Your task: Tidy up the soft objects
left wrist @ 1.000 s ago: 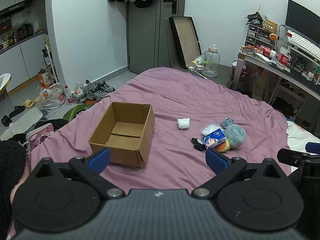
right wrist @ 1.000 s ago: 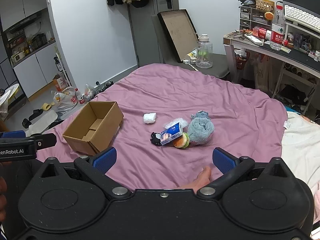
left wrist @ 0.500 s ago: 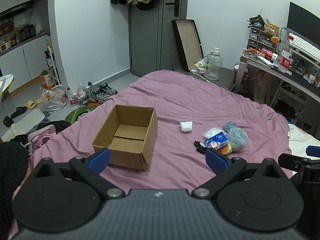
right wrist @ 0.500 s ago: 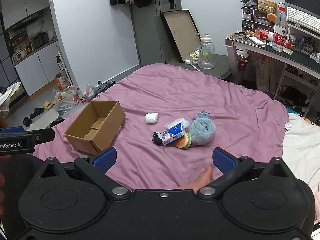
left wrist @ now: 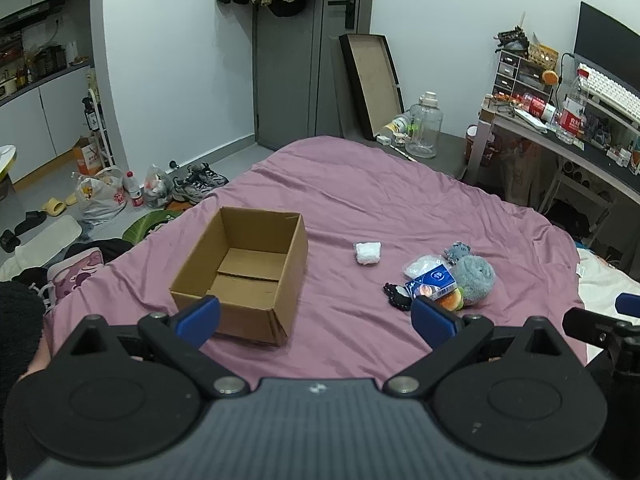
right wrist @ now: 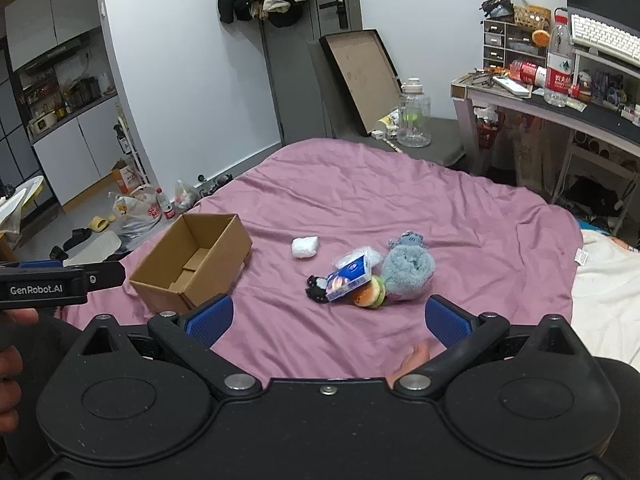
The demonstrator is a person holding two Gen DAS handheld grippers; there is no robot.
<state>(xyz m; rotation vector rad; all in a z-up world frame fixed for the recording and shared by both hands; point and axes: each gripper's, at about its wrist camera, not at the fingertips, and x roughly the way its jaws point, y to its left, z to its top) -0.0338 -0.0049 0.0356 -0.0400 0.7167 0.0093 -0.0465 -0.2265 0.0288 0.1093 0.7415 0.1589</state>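
An open, empty cardboard box (left wrist: 244, 276) (right wrist: 192, 264) sits on the purple bed. To its right lie a white soft wad (left wrist: 368, 253) (right wrist: 305, 247) and a small pile: a blue-grey plush (left wrist: 474, 274) (right wrist: 406, 270), a blue tissue pack (left wrist: 430, 283) (right wrist: 349, 278), a burger toy (left wrist: 451, 300) (right wrist: 370, 296), a black item (left wrist: 394, 295) (right wrist: 316, 285) and a clear bag (left wrist: 420, 264). My left gripper (left wrist: 316, 316) is open and empty, held near the bed's front edge. My right gripper (right wrist: 327, 316) is open and empty, in front of the pile.
The purple bed (left wrist: 380, 200) fills the middle. A cluttered desk (right wrist: 560, 100) stands at the right, a large water jug (right wrist: 414, 120) behind the bed. Shoes and bags (left wrist: 120, 196) lie on the floor at the left. A bare foot (right wrist: 412, 362) shows under my right gripper.
Both views have shifted slightly; the box and the pile sit a little lower and nearer the grippers. Both grippers stay open and nothing on the bed has moved.
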